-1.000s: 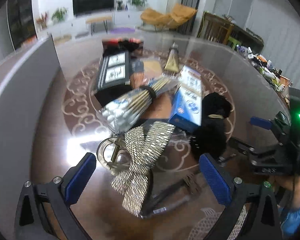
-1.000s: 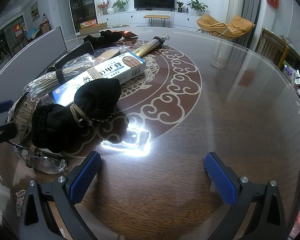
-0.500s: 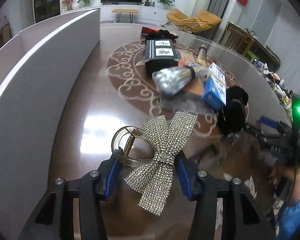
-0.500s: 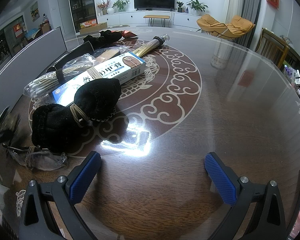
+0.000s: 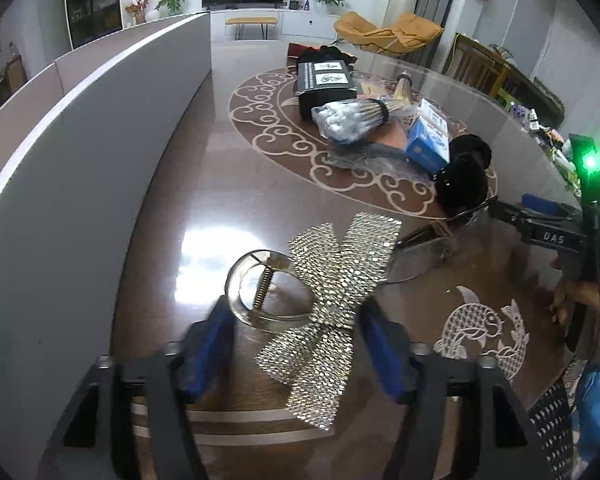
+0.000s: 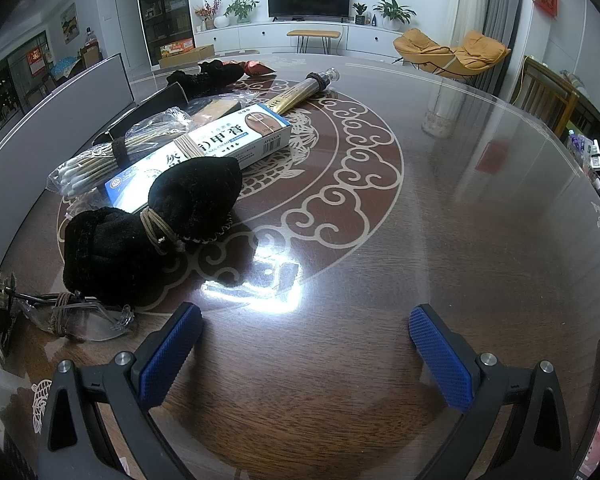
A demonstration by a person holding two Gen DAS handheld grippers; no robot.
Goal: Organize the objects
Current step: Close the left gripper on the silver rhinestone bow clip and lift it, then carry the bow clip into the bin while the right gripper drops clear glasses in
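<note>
Left hand-held gripper (image 5: 296, 344) clamped on hair clip (image 5: 324, 304), lifted above near-left tabletop (image 5: 188, 184), clear of far clutter for relocation. Right hand-held gripper (image 6: 304, 352) spread apart, empty, low over bare tabletop, right of black pouch (image 6: 148, 232).

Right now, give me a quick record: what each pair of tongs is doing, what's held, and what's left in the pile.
left tongs: shut on the sparkly bow hair clip, above the table
right tongs: open, holding nothing, over bare wood
pile: cotton swabs, blue-and-white box, black pouch, gold tube
near the right tongs: clear glasses
left side: grey panel
</note>
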